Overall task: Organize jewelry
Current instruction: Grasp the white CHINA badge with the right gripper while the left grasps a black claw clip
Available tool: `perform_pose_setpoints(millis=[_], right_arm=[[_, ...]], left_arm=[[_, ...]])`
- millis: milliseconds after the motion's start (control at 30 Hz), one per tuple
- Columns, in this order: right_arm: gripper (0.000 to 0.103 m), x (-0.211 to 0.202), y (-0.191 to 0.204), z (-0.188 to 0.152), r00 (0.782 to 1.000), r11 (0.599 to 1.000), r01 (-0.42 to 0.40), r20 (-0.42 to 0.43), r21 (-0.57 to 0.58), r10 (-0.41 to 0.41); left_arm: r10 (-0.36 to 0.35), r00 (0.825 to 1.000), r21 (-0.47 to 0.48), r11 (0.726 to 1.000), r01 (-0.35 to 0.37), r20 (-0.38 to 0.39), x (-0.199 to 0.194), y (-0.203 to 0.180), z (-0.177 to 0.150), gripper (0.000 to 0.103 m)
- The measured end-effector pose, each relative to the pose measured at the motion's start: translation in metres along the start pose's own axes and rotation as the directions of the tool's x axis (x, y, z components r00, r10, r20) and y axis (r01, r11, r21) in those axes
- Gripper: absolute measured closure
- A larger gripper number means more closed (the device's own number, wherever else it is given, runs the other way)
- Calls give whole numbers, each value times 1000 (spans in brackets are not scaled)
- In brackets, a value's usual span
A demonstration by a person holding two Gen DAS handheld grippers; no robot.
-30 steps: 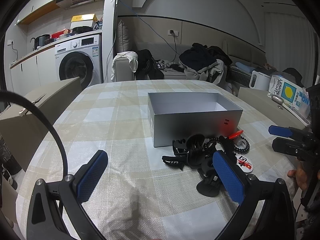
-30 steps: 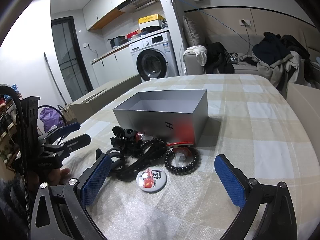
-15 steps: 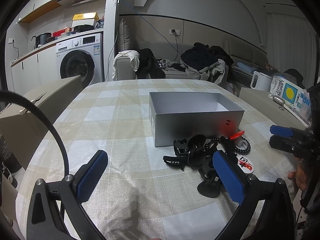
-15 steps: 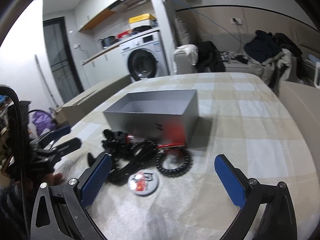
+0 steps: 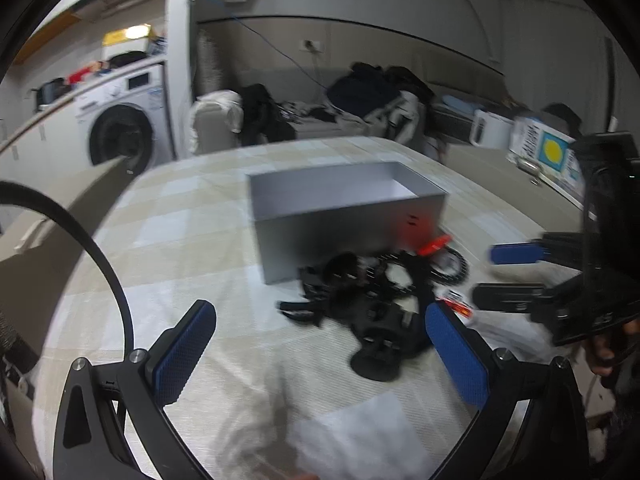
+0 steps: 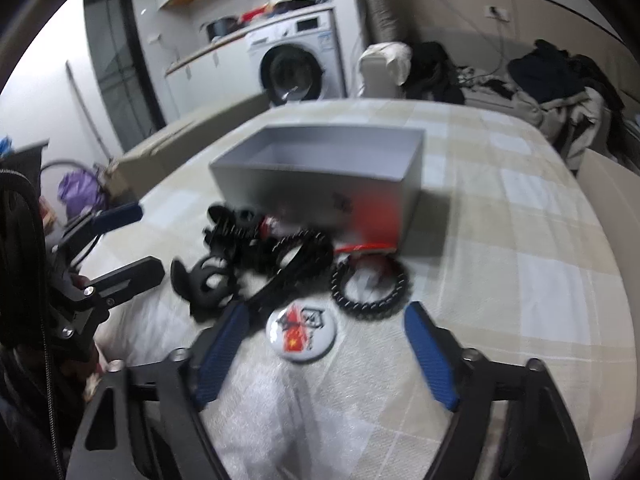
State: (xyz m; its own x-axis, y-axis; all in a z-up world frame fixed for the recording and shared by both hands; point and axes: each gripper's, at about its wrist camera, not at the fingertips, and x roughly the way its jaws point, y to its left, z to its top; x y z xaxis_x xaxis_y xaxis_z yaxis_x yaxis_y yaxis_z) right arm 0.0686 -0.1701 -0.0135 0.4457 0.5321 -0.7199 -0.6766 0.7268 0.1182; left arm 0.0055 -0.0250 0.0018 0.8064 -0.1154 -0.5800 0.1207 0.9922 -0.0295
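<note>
Black gripper [image 6: 326,348] frames, blue pads [image 6: 430,360], seemingly silver screws.

Bare worktop [image 6: 532,264] lies open at the right of the right wrist view; the grey box [image 6: 320,184] blocks the centre; a tangle of black hair clips [image 6: 256,256], a coil band [image 6: 370,286] and a round badge [image 6: 301,330] crowd its near side.
</note>
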Motion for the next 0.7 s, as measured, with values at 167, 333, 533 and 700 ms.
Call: perform_pose_setpoints(millis=[167, 333, 533, 700], right_arm=[[42, 14, -1, -4, 995, 997, -73, -73, -15, 71], [48, 16, 6, -4, 994, 995, -66, -96, -75, 59], [50, 20, 16, -5, 995, 985, -27, -103, -170, 9], [51, 23, 20, -4, 995, 979, -3, -100, -206, -18]], left_arm=[[-35, 998, 60, 997, 38, -45, 8, -13, -4, 27], [-70, 993, 97, 992, 79, -94, 14, -19, -7, 37], [-86, 986, 103, 989, 102, -144, 17, -18, -10, 50], [-113, 984, 97, 987, 127, -138, 16, -19, -13, 61]])
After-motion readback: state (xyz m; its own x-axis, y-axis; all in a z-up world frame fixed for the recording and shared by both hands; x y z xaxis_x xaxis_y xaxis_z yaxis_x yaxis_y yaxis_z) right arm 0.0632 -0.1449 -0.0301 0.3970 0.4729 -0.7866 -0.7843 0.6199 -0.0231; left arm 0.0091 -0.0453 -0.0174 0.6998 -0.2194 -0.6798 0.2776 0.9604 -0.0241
